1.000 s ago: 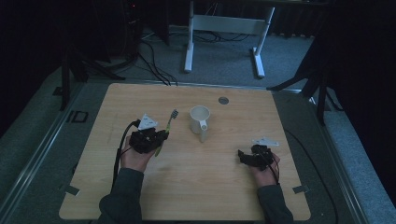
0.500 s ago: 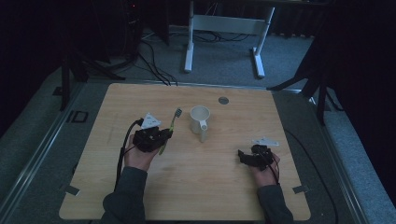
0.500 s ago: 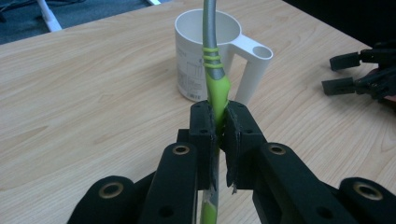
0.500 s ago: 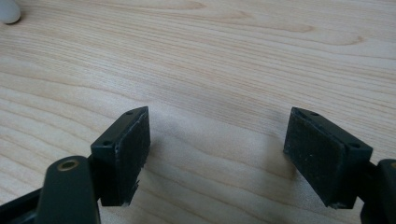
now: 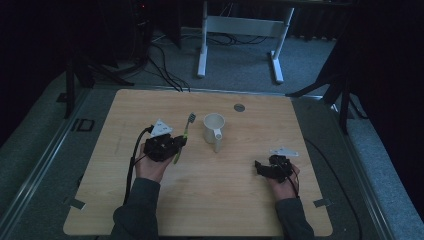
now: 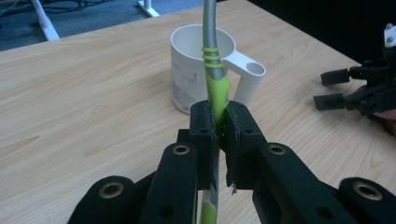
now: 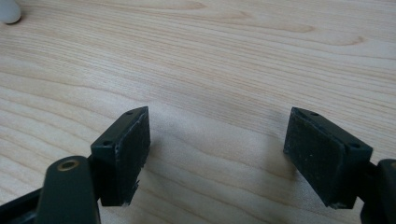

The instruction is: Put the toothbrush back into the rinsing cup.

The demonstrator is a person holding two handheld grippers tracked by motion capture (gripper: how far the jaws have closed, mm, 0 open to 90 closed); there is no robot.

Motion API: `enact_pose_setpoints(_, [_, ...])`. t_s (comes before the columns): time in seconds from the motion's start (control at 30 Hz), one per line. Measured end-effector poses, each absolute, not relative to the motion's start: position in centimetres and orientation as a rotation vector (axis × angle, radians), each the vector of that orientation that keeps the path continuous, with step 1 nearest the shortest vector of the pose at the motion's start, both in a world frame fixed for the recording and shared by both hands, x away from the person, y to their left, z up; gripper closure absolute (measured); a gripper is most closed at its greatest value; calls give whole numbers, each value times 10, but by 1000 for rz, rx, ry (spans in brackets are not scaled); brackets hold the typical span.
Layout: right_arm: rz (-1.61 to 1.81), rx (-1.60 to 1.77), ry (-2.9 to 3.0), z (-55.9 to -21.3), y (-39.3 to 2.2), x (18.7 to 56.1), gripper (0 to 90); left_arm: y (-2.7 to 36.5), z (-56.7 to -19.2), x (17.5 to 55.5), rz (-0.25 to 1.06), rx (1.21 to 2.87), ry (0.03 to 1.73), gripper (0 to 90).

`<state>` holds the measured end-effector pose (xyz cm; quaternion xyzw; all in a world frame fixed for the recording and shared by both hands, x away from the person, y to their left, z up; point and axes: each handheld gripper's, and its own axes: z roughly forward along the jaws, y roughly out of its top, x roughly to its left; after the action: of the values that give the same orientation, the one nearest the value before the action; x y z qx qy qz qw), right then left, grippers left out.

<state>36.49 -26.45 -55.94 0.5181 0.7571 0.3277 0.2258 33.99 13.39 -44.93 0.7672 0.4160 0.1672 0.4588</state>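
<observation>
Your left gripper was clamped on the green toothbrush at mid-handle, head pointing toward the white mug just beyond it, apparently lined up for insertion there. Your right gripper, jaws wide apart and empty, rested low over the wooden table, well clear, presumably kept in reserve.

Dim, underexposed high view, perhaps slightly soft; brighter gripper views, faint shadows.

Toothbrush head beyond top edge
</observation>
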Motion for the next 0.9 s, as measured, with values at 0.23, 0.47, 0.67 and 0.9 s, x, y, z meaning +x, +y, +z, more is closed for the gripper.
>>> enact_pose_setpoints(0.23, [904,1429,2087,-559,-264,365,223,132,-450,342,396,1874,1029,826])
enact_pose_setpoints(0.47, [904,1429,2087,-559,-264,365,223,131,-450,343,390,1854,1028,825])
enact_pose_setpoints(0.67, [905,1429,2086,-559,-264,365,223,130,-451,344,383,1839,1014,825])
enact_pose_setpoints(0.9, [904,1428,2087,-559,-264,365,223,129,-452,345,376,1820,1009,826])
